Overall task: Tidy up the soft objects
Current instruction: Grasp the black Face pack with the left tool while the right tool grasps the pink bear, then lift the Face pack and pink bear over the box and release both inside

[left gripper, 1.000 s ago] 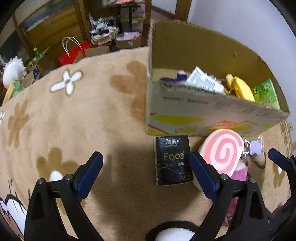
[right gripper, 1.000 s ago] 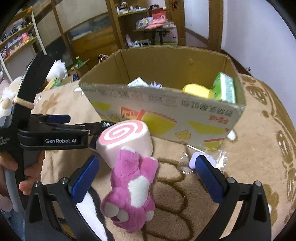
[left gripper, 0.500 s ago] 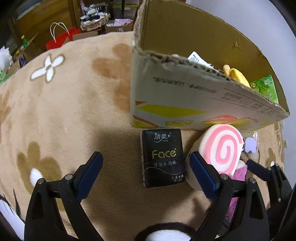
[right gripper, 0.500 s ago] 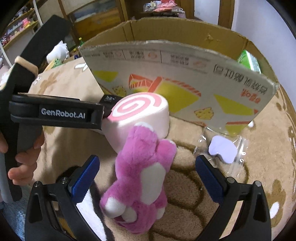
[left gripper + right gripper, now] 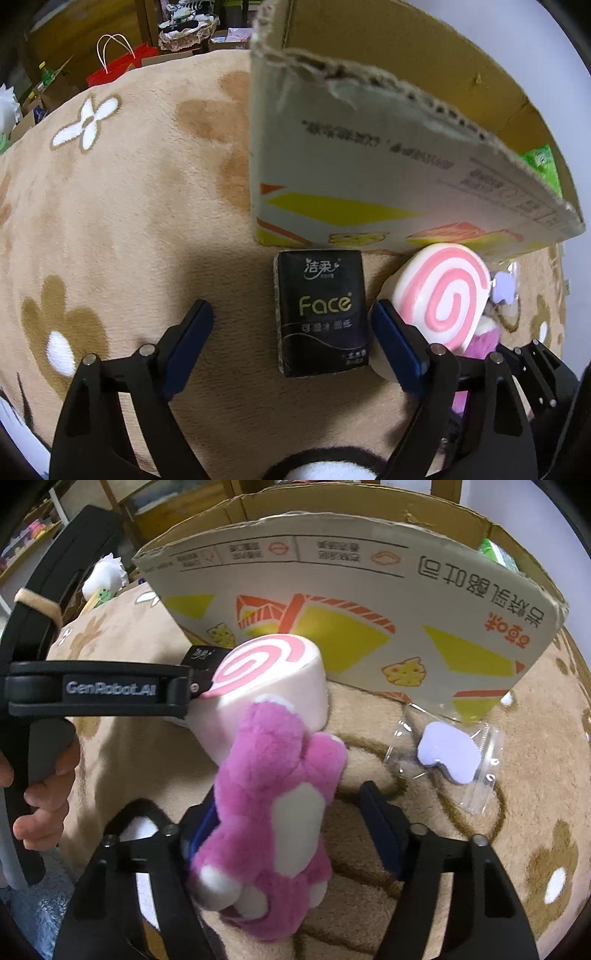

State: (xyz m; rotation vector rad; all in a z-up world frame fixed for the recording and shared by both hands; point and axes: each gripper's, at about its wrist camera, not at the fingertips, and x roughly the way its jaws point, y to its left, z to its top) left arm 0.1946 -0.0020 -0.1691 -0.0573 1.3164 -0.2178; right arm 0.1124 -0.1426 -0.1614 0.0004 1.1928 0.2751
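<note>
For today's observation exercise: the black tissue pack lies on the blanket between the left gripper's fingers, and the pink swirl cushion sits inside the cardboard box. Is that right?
Not quite. The pink swirl cushion sits outside the cardboard box, on the blanket against its front wall, as the left wrist view shows. The black tissue pack part is correct.

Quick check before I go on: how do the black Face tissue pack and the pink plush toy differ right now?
The black Face tissue pack is a flat rectangle, glossy and printed; the pink plush toy is furry, lumpy, with white patches. The pack lies between the left gripper jaws, which have just been closing, apart from both pads; the toy sits between the right gripper jaws, also closing, one pad apparently at its flank. Both rest on the beige floral blanket before the cardboard box.
</note>
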